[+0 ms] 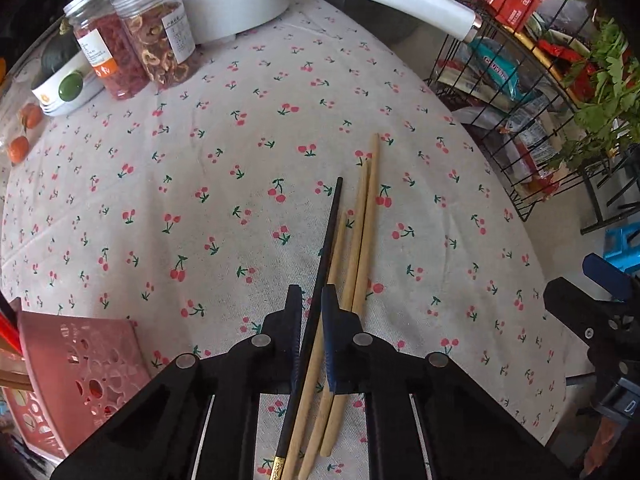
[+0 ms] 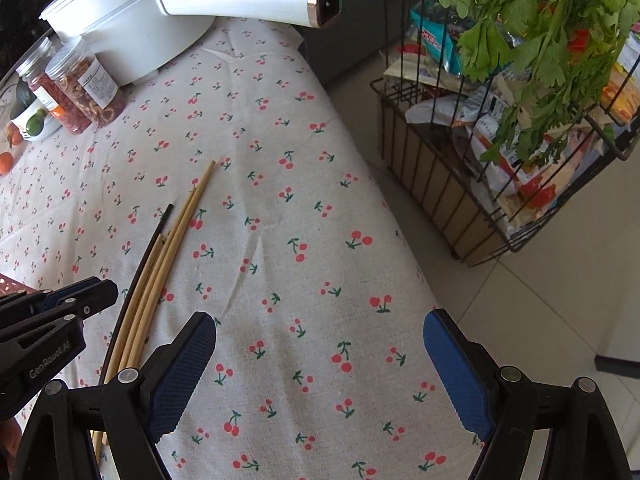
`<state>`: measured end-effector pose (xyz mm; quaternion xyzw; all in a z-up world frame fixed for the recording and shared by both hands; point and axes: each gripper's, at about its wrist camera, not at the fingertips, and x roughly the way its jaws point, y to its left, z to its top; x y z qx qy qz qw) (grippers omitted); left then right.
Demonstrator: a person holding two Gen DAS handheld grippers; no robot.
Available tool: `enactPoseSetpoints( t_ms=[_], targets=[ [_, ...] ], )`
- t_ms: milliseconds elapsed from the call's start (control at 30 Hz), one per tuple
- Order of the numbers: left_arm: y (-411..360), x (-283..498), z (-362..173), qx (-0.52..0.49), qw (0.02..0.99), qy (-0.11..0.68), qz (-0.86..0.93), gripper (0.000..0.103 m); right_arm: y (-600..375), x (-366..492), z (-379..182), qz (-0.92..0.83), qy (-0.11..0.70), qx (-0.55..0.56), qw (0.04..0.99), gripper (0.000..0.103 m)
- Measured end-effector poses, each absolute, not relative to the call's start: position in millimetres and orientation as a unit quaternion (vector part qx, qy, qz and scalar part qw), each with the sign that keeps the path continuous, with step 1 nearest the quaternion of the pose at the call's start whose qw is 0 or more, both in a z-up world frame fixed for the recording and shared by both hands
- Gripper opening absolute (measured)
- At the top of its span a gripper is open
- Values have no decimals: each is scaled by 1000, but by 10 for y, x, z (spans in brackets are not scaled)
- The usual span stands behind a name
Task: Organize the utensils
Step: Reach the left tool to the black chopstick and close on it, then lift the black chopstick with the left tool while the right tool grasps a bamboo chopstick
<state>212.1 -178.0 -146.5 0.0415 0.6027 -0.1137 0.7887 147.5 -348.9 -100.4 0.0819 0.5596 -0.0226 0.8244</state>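
Black and wooden chopsticks (image 1: 362,224) lie side by side on the tabletop (image 1: 224,184), long ways pointing straight away from the left gripper (image 1: 311,300). That gripper is almost closed around the black chopstick (image 1: 326,248). The right gripper (image 2: 320,344) is wide open, holds nothing, and sits off to the right. The pink basket (image 1: 80,364) waits on the left.

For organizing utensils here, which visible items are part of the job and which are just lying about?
Part of the job:
- black chopstick, between the left gripper fingers
- three wooden chopsticks
- pink perforated basket, the likely holder
- right gripper, open, holding nothing

Lying about:
- two jars
- white pot
- wire rack
- oranges
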Motion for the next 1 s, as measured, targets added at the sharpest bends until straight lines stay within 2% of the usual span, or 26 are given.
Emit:
enactPoseSetpoints(
  t_ms=[133,300,367,500,733,1000],
  targets=[
    [-1832,2171,-1584,56,782,610,-114,4,-3527,1538,-1057,-22,563,83,822,89],
    [-1944,2208,-1614,99,774,615,-111,5,-3556,1578,-1114,-20,569,97,816,89],
    [-2010,2229,-1647,126,764,624,-106,8,-3563,1575,-1122,-17,571,103,814,89],
    [-2120,2275,-1668,159,755,627,-105,7,-3564,1569,-1124,-17,571,103,814,89],
    [-2103,2270,-1658,134,774,611,-99,6,-3632,1557,-1145,-25,573,112,811,89],
    [-1864,1840,-1181,118,797,576,-135,5,-3541,1533,-1091,-22,569,112,814,89]
  ],
)
